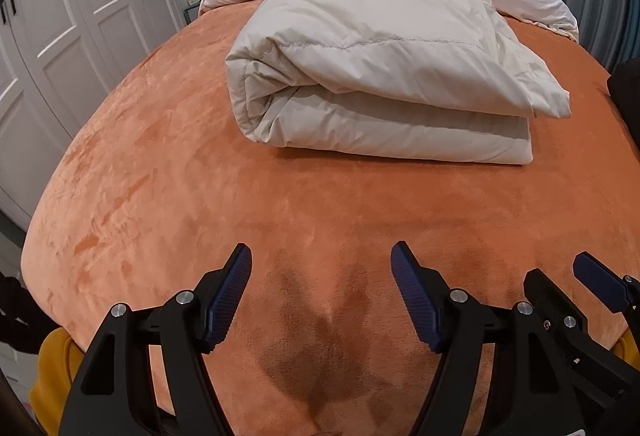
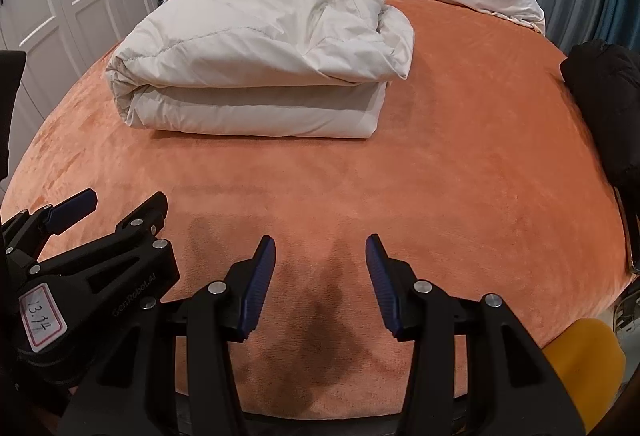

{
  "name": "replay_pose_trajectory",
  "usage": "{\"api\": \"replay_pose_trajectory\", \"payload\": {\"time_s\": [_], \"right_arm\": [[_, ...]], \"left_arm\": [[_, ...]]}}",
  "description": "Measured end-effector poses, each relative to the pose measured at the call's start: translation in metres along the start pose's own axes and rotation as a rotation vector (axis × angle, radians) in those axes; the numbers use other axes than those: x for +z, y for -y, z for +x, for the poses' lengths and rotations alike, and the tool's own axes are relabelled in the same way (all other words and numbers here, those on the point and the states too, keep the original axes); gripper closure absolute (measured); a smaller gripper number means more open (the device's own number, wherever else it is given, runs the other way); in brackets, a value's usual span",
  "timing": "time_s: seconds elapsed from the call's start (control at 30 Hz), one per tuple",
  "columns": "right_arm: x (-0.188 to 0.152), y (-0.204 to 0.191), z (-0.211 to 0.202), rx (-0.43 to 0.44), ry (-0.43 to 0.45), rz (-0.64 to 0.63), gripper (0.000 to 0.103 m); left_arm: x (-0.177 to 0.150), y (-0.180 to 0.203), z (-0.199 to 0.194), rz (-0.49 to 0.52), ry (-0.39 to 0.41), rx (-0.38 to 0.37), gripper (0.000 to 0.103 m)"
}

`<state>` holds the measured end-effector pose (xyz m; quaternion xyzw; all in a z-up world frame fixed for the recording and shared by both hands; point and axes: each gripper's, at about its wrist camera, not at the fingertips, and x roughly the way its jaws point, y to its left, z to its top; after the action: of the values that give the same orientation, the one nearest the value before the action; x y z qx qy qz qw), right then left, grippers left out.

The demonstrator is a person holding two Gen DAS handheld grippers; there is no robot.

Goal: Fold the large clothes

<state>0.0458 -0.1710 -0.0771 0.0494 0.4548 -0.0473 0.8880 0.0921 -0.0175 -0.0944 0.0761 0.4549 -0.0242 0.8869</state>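
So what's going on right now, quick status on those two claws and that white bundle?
Left gripper and right gripper both open, empty, over the orange bedspread. Cream padded garment folded, untouched. Path clear; black item at bed's right edge.

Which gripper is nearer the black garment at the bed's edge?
Right. The right gripper hangs open over the orange bedspread, on the black garment's side. The left gripper, also open and empty, is one place farther from it.
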Motion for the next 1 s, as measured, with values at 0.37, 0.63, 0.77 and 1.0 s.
{"api": "replay_pose_trajectory", "payload": {"time_s": [0.37,0.63,0.77,1.0], "right_arm": [[0.0014,-0.0011,-0.0005,0.000,0.006,0.000,0.058],[0.0017,-0.0031,-0.0019,-0.005,0.008,0.001,0.058],[0.0022,-0.0035,-0.0026,-0.008,0.008,0.005,0.058],[0.0019,-0.0069,-0.0042,-0.017,0.013,0.007,0.058]], "left_arm": [[0.0019,-0.0019,0.0004,-0.003,0.002,0.004,0.036],[0.0021,-0.0041,-0.0004,-0.009,0.011,0.010,0.037],[0.0030,-0.0038,-0.0013,-0.009,0.017,0.018,0.037],[0.0037,-0.0041,-0.0004,-0.024,0.004,0.015,0.037]]}}
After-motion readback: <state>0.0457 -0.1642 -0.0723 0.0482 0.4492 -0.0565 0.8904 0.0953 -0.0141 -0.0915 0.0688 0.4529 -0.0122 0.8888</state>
